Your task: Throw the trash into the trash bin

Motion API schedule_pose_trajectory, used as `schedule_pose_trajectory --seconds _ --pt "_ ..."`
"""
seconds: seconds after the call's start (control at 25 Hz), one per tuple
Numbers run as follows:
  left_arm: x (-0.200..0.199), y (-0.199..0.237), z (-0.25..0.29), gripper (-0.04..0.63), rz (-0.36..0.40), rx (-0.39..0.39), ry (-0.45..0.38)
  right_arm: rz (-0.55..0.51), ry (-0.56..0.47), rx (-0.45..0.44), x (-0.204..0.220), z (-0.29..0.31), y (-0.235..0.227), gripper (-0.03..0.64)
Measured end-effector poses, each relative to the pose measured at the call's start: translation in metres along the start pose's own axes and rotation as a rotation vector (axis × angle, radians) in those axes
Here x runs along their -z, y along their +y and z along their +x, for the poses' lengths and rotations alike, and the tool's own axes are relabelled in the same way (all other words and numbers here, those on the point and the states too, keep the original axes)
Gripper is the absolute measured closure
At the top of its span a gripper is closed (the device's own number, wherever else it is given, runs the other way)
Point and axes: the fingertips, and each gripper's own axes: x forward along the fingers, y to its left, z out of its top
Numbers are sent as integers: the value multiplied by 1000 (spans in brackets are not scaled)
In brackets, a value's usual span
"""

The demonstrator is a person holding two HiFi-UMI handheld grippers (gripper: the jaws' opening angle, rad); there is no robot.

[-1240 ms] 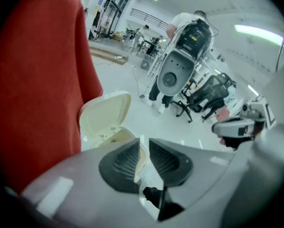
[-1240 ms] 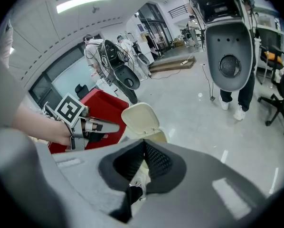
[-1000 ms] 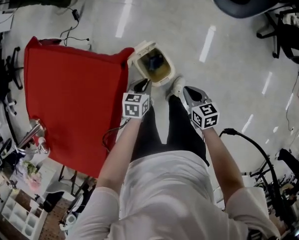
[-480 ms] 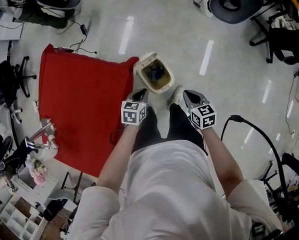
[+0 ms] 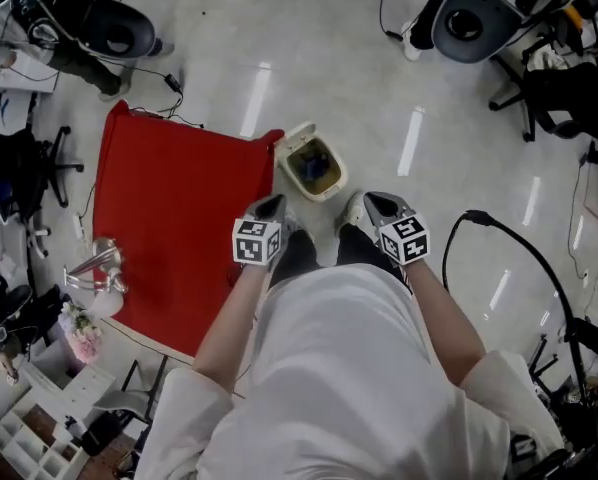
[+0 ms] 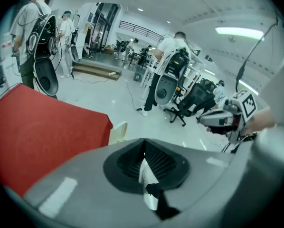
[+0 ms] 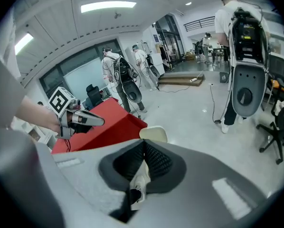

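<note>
Red cloth covers the big rectangular table [image 5: 169, 218] at my left. Just off its far corner, the small cream plastic trash bin [image 5: 292, 170] stands on the pale floor with its lid tipped up. Nearer me, both grippers hang above the floor, well apart. My left gripper [image 5: 271, 201] has just finished closing and is clenched on nothing. My right gripper [image 5: 371, 199] is likewise clamped together and empty. Dark, bluish trash [image 5: 319, 168] lies inside the bin.
</note>
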Motion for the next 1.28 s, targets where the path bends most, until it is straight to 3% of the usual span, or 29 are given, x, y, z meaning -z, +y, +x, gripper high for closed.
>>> schedule_pose_trajectory --seconds 0.48,1.28 --pt "-32 -7 -73 589 -16 58 -113 -58 -56 -45 -40 -31 20 617" --pt "-47 -17 -80 589 -10 67 -154 -67 -115 -56 -62 -37 22 618"
